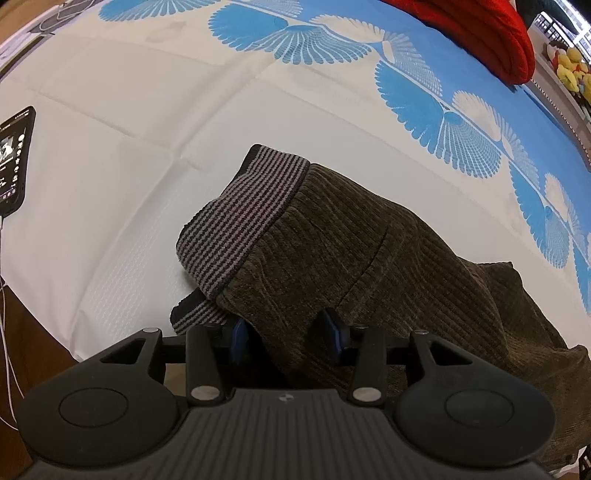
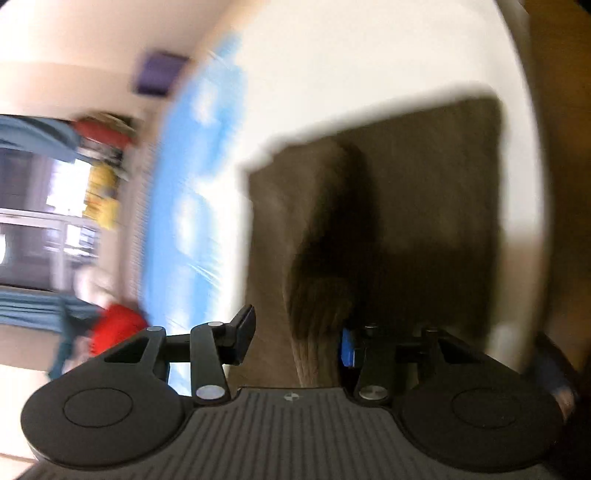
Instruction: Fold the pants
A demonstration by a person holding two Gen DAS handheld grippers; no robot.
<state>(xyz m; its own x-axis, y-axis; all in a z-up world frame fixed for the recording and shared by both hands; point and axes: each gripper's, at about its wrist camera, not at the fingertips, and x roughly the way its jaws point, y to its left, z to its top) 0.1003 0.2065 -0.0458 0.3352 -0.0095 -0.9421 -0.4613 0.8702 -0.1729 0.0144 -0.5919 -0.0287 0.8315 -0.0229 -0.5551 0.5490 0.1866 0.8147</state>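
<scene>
On the bed: pants (image 1: pixel 354 266) lie bunched on the white part of the sheet (image 1: pixel 110 206), striped waistband (image 1: pixel 240 218) turned up toward 11 o'clock in my left view.
Left tongs (image 1: pixel 286 334): jaws partly closed with brown fabric bulging between the blue pads (image 1: pixel 238 338); I read this as gripping a fold of the pants near the waistband, though the cloth hides the actual contact.
Why held there: I judge the grip sits near the waist so that end can be lifted and carried over the legs without the band slumping.
Right tongs (image 2: pixel 297 334): jaws stand apart, a ridge of fabric running up between them and lying against the blue pad (image 2: pixel 347 350) at 3 o'clock; the other finger at 9 o'clock is clear of the cloth, so nothing is pinched.
Right view: heavily blurred; a flatter slab of pants spreads toward 12 and 1 o'clock on the sheet.
Fold state: my judgement is partway, cloth doubled but rumpled, edges not squared.
Next call: close the right tongs on that ridge, then move both ends together to keep the layers aligned.
Risk: thick ribbed knit may slip or drag a lower layer.
Nearby: phone (image 1: pixel 14 162) at 9 o'clock, red cloth (image 1: pixel 480 33) at 1 o'clock, both well apart.
</scene>
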